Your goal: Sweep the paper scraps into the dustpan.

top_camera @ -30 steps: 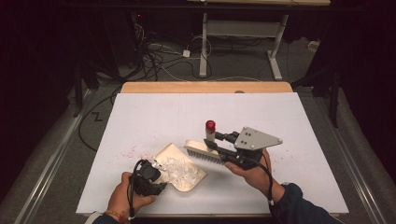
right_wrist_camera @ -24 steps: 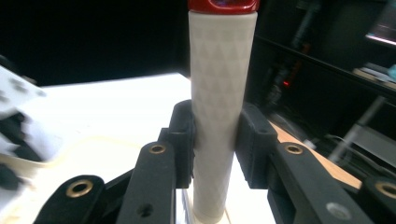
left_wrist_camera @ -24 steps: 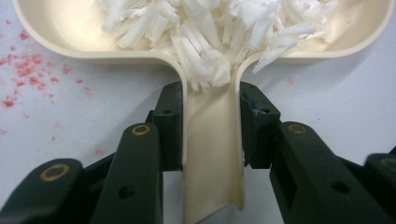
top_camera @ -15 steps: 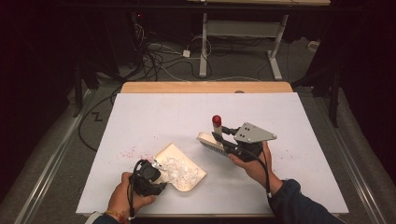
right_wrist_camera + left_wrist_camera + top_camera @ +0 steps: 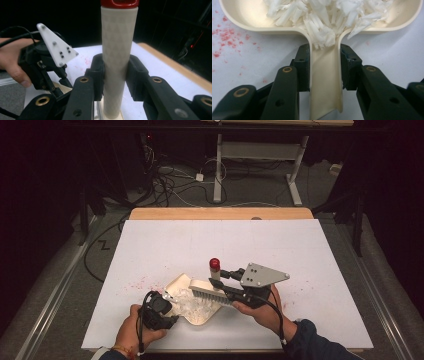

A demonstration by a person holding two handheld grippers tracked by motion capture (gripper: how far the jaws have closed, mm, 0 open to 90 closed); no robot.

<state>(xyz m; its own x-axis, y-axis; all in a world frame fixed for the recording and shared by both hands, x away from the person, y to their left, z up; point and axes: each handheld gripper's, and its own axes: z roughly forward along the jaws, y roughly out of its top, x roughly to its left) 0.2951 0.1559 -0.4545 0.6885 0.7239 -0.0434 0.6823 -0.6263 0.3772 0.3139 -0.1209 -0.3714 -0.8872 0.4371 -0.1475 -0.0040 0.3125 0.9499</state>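
The white paper shreds (image 5: 322, 17) in your cream dustpan (image 5: 200, 312), near the desk's (image 5: 320, 250) near edge left of centre, are light, soft and easily scattered, so sweep gently. Your left gripper (image 5: 324, 67) has its jaws clamped on the dustpan's stiff handle. Your right gripper (image 5: 116, 72) has its jaws clamped on the brush (image 5: 212, 290) by its rigid upright handle, a sound hold, bristles at the pan's far rim.

The left gripper (image 5: 324, 72) has two matte black jaws with square pads and brass-ringed pivot holes along their links; its body is black, with a black cable looped beside it. The right gripper (image 5: 116, 75) has the same black jaws and brass rivets, and carries a pale grey three-cornered plate (image 5: 261, 275) dotted with small dark screws. Near that plate, the right sleeve (image 5: 315, 345) looks dark blue, and the left wrist seems to wear a thin band (image 5: 122, 350).
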